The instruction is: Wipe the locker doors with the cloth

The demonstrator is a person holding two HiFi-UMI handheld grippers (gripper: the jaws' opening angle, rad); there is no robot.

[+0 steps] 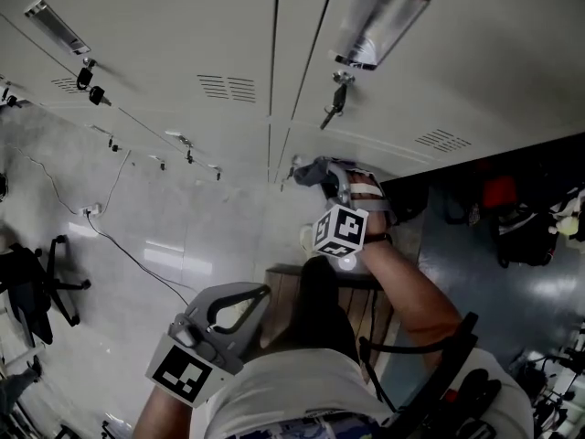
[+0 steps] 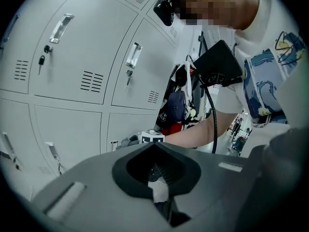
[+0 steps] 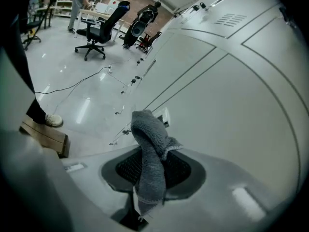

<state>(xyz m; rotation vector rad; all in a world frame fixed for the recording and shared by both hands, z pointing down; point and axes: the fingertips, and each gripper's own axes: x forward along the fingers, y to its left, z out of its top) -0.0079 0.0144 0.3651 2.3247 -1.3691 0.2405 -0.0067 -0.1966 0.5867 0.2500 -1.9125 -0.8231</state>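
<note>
Cloth (image 3: 150,153) is pinched by a thin fold in closed right gripper (image 3: 145,187); could be dragged out by friction on locker door (image 3: 231,110); left gripper (image 2: 157,180) is closed, empty.

Floor (image 1: 215,218) w/ cable (image 1: 137,260), chair (image 1: 33,286)

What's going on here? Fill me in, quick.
A person stands facing a bank of grey lockers with a gripper in each hand. The right gripper is shut on a grey cloth and is held up close to a locker door. Whether the cloth actually touches the door cannot be told. The left gripper hangs low by the person's waist, shut and holding nothing.
</note>
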